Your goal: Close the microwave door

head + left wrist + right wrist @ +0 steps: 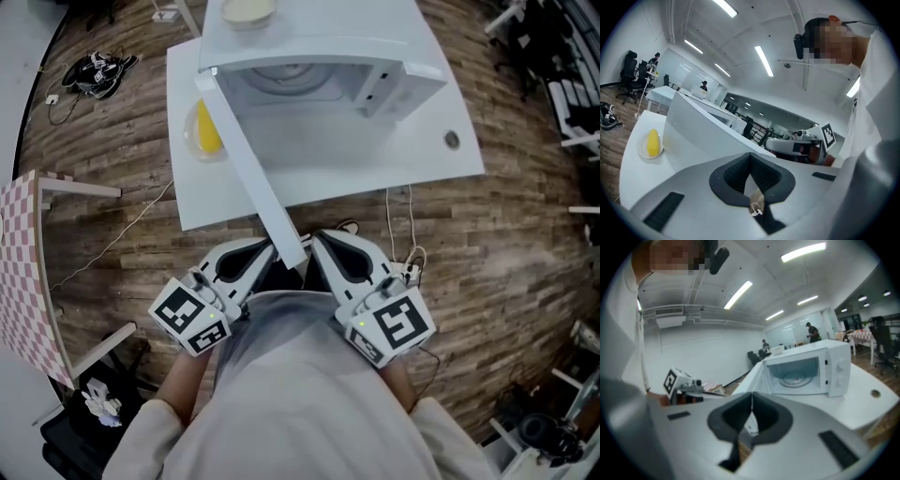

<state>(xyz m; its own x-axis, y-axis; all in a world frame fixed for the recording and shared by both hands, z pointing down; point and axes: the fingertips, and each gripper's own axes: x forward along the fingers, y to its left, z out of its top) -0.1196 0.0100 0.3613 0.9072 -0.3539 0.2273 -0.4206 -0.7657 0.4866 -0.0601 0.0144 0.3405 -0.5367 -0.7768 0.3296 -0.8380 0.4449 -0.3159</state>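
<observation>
A white microwave point(319, 70) stands on a white table point(375, 169) with its door point(251, 173) swung wide open toward me; the door's free edge ends near my grippers. In the right gripper view the microwave point(834, 366) shows an empty cavity with a glass turntable point(794, 378). My left gripper point(267, 251) and right gripper point(316, 242) are held close to my body, one on each side of the door's edge, apart from it. Both are shut with nothing between the pads. The left gripper view shows the door point(701, 126) from its outer side.
A yellow item on a small plate point(206, 131) lies on the table left of the door. A bowl point(248, 11) sits on top of the microwave. A checkered table point(23, 272) stands at the left, office chairs point(562, 66) at the right, cables point(403, 234) hang off the table's front.
</observation>
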